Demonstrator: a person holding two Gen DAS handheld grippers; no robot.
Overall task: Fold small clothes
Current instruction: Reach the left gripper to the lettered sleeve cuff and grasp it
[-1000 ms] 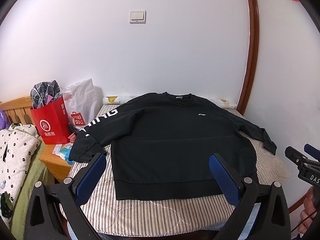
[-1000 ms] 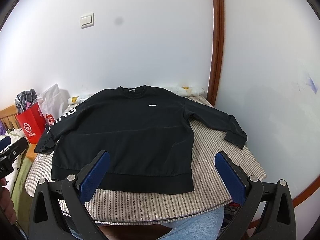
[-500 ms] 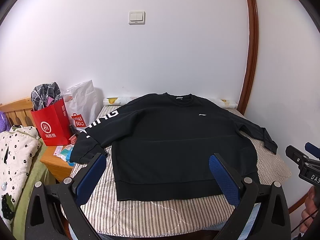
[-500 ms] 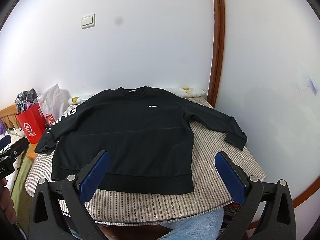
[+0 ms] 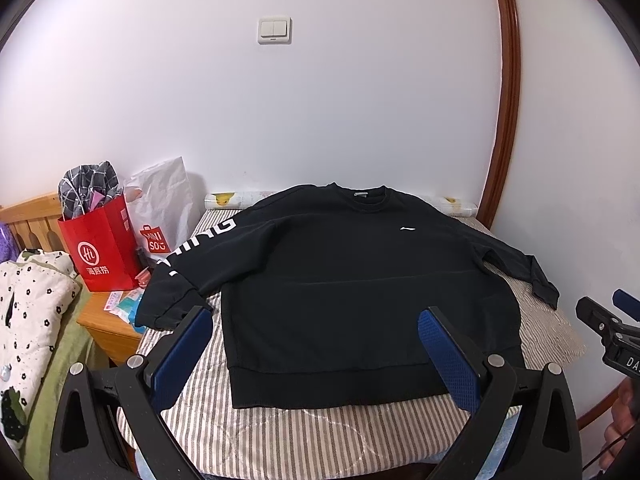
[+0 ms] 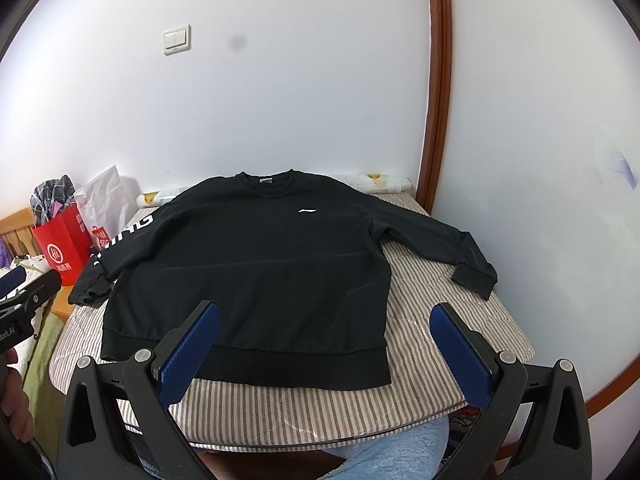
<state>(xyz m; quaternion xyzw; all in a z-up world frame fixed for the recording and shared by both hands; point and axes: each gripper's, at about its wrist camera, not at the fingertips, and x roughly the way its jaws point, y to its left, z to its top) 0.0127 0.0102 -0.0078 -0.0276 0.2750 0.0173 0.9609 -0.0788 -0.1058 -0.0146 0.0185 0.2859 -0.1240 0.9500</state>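
Observation:
A black sweatshirt (image 5: 352, 280) lies flat, front up, on a striped table (image 5: 304, 436), sleeves spread to both sides, collar toward the far wall. It also shows in the right wrist view (image 6: 256, 272). White lettering runs down its left sleeve (image 5: 192, 244), whose cuff hangs over the table's left edge. My left gripper (image 5: 316, 344) is open and empty, held above the hem on the near side. My right gripper (image 6: 324, 344) is open and empty, above the hem's right part and the bare striped table (image 6: 432, 360).
A red paper bag (image 5: 100, 248) and a white bag (image 5: 164, 208) stand on a wooden nightstand (image 5: 108, 324) to the left. A bed with floral bedding (image 5: 28, 320) is at far left. A white wall and a brown door frame (image 5: 504, 120) close the back and right.
Both grippers stay open. The left wrist view has shifted slightly; the sweatshirt has not moved.

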